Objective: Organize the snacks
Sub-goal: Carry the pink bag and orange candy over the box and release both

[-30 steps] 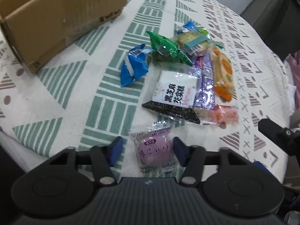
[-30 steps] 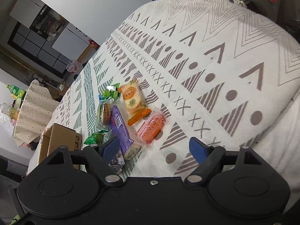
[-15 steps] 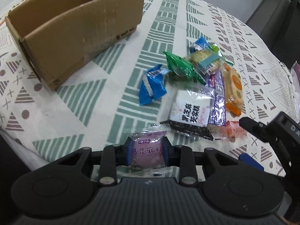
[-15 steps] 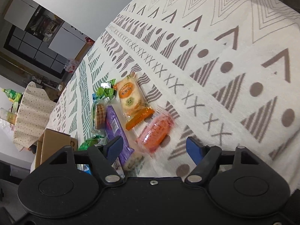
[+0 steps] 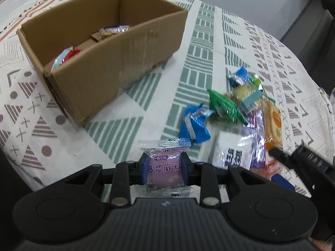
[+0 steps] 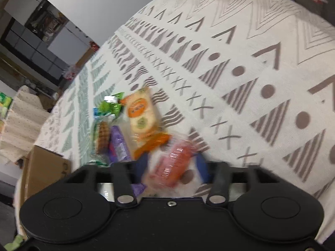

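Purple mochi in a clear plastic wrapper point(image 5: 164, 170) sits lower centre of the left view, clenched between the left hand-held gripper point(image 5: 164, 169) pads. Brown cardboard box point(image 5: 108, 58) fills upper left. Right hand-held gripper point(image 6: 172, 166) straddles a pink-orange wrapped snack point(image 6: 174, 163) on the patterned worktop point(image 6: 240, 67); blur hides whether it grips.
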Action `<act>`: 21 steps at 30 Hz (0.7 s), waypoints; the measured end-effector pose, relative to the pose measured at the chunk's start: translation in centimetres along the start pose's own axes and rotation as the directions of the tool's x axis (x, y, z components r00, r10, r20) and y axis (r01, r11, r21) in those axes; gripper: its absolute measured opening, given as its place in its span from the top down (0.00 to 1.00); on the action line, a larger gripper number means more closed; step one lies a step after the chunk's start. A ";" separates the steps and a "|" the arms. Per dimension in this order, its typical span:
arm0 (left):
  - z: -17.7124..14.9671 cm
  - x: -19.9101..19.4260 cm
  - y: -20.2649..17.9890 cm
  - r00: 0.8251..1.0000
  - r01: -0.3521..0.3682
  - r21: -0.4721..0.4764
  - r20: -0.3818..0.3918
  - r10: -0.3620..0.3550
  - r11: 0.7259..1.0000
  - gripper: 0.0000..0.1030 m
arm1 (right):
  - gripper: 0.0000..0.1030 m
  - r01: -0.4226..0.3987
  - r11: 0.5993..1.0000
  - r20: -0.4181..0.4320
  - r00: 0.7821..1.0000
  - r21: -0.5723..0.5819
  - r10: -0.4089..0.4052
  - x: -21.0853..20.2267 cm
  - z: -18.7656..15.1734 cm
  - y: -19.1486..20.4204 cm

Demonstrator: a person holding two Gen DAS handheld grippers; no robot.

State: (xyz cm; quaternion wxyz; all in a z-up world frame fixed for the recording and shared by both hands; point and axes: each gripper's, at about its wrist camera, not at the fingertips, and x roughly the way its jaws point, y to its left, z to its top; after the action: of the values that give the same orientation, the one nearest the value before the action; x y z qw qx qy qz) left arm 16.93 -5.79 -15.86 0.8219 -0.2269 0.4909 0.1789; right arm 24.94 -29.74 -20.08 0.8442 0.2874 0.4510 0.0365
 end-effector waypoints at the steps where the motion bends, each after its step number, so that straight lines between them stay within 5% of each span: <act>1: 0.1 -0.1 0.1 1.000 0.001 -0.002 0.002 -0.001 1.000 0.71 | 0.76 -0.009 1.000 -0.007 1.000 0.010 0.009 0.0 0.0 -0.3; 21: 2.0 -5.6 1.0 0.992 0.086 0.009 0.089 -0.087 0.996 0.71 | 0.84 -0.238 0.969 0.027 0.971 0.064 0.237 -6.5 -1.9 0.0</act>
State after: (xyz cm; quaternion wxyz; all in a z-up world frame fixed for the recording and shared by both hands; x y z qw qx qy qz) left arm 15.33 -4.23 -10.26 0.8507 -0.2374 0.4437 0.1518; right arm 19.57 -30.99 -16.08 0.8279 0.3676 0.4063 0.1195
